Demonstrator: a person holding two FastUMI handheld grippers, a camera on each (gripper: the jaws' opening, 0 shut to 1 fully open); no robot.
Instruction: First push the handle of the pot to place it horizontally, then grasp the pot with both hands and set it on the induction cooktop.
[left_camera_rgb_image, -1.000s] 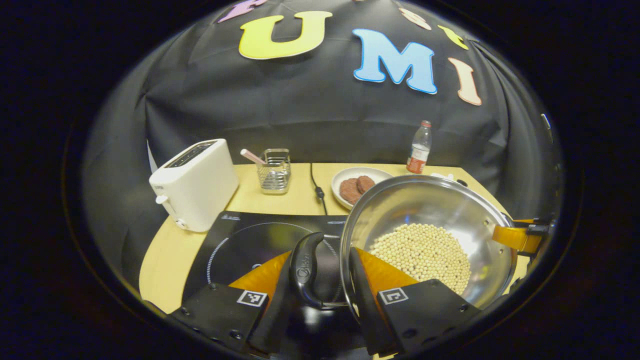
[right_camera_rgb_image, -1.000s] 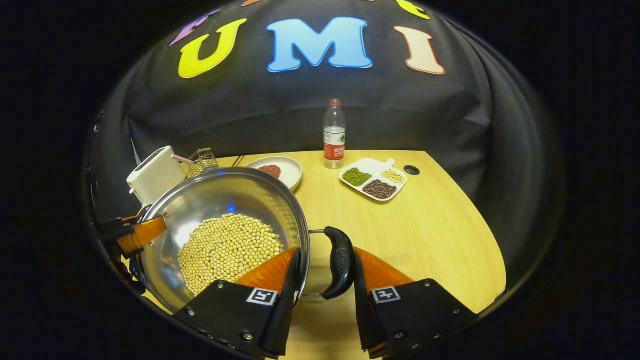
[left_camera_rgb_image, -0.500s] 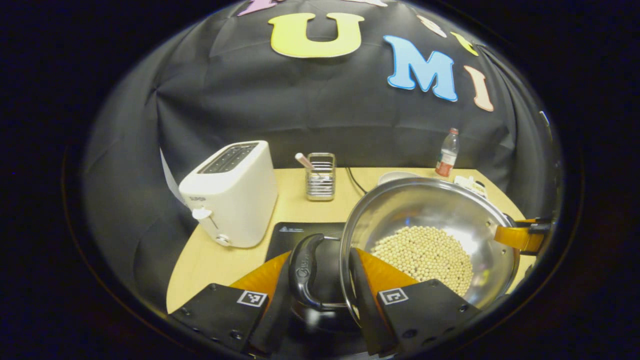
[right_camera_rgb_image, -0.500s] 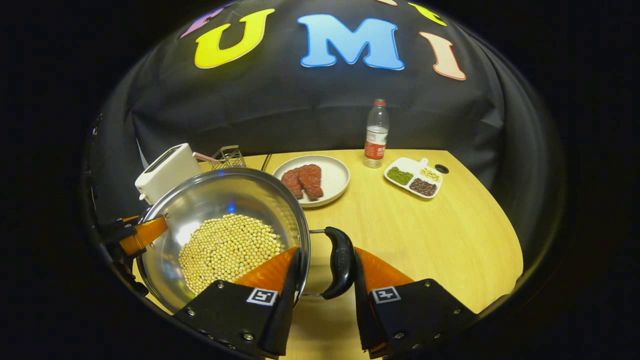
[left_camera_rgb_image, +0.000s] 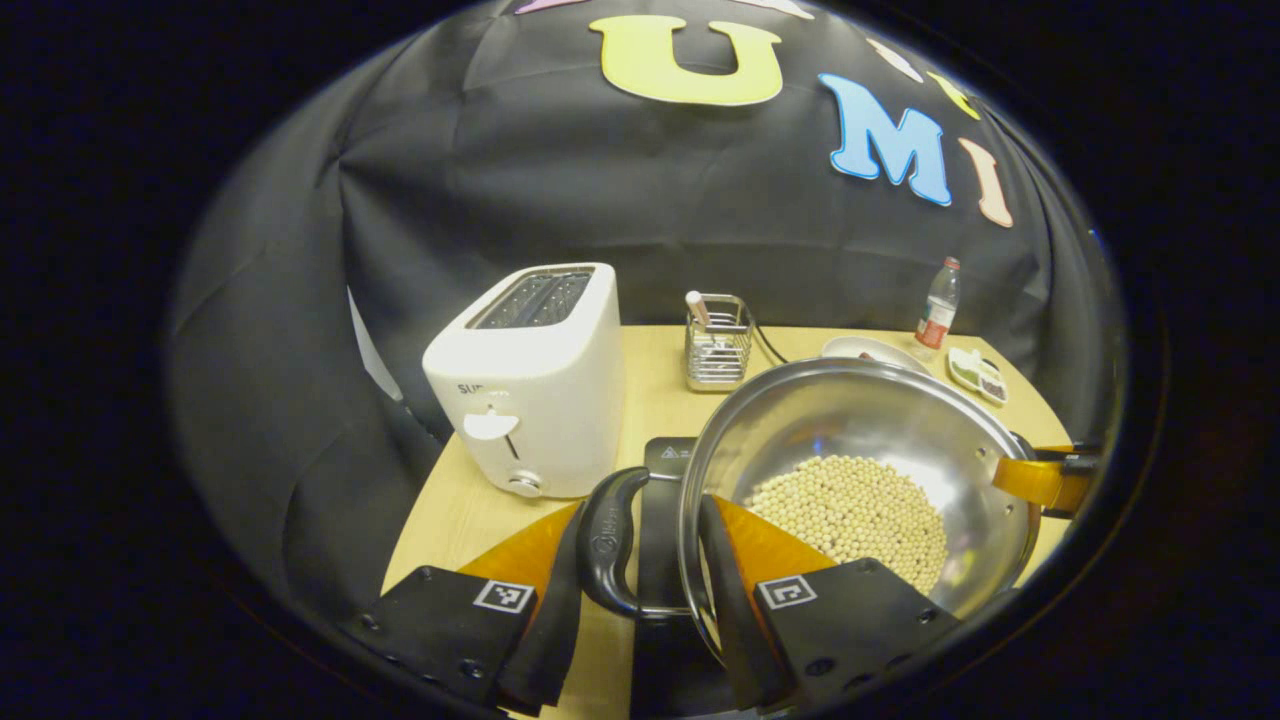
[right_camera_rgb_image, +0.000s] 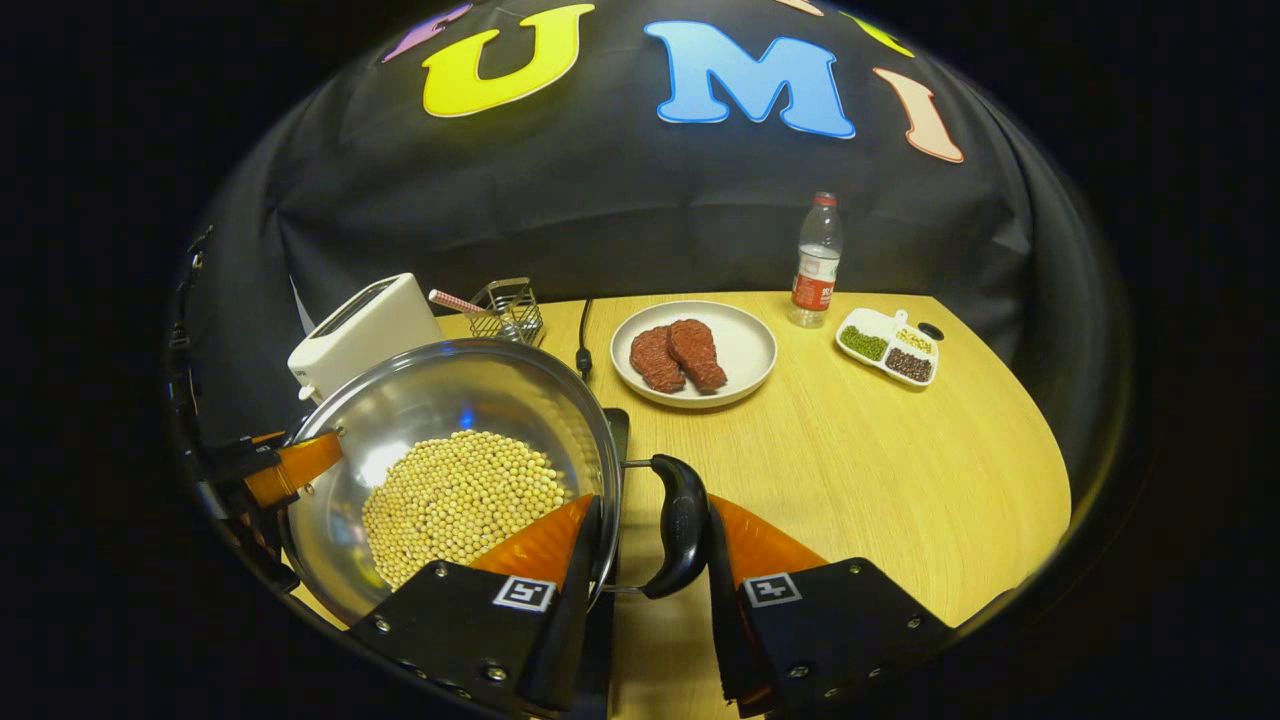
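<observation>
Two hand-held grippers, left (left_camera_rgb_image: 640, 560) and right (right_camera_rgb_image: 648, 560), are each clamping a pot (right_camera_rgb_image: 440, 400) handle above the cooktop (left_camera_rgb_image: 668, 455).

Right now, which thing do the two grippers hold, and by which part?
The round steel pot of beans, by its two black side handles: left gripper on one, right gripper on the other.

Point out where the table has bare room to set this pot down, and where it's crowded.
Widest bare wood: the table in front of the meat plate and divided bean dish, right of the pot. Crowded: the left side, where toaster, wire rack and cooktop sit together, and the back edge by the bottle.
</observation>
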